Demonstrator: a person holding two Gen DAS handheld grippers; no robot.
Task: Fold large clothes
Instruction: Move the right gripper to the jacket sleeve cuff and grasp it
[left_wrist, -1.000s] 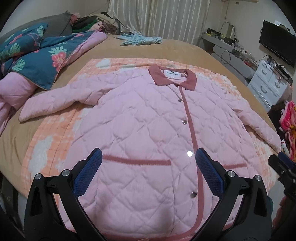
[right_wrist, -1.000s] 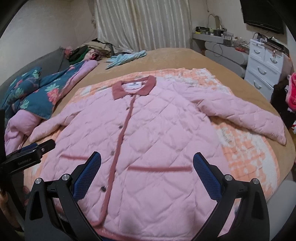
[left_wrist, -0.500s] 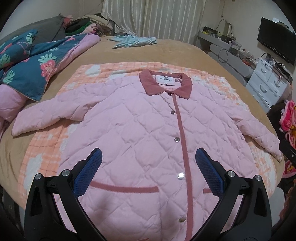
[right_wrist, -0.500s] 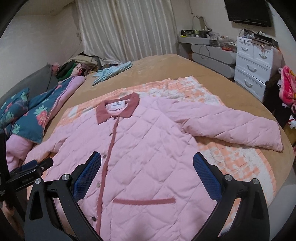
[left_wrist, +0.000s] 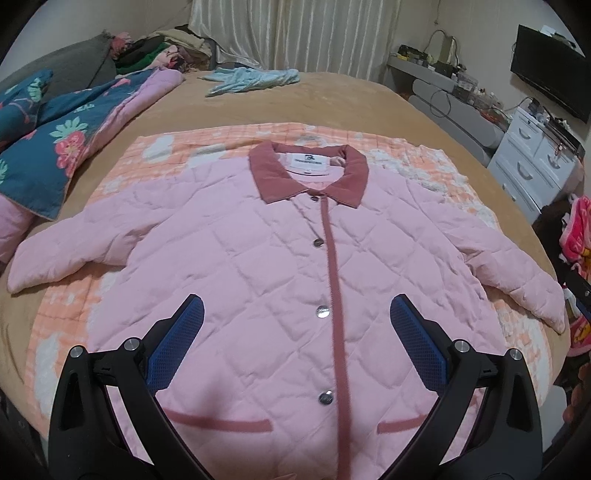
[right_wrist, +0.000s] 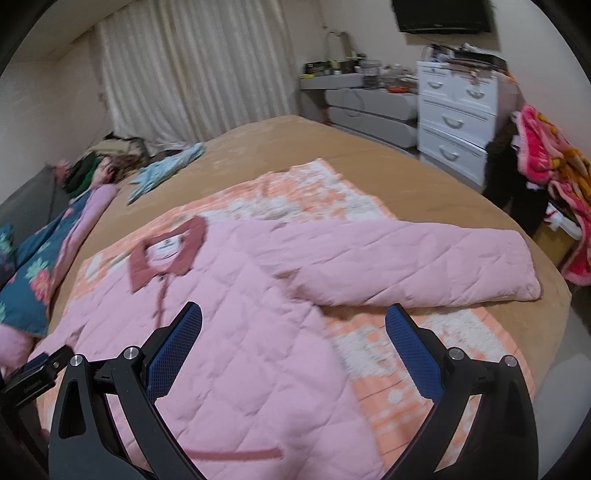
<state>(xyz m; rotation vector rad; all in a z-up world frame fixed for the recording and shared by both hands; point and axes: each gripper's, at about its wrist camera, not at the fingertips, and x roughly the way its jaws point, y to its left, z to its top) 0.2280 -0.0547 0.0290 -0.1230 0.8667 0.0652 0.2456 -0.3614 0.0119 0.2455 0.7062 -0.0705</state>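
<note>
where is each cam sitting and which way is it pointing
Left wrist: on the left gripper above the hem, facing up the jacket toward the collar and curtains; both its open blue-padded fingers show.
Right wrist: on the right gripper, turned toward the jacket's sleeve and the drawers; its open fingers show, and the left gripper's edge at lower left.
Shared: jacket, collar, orange blanket, bed, blue garment, curtains.
</note>
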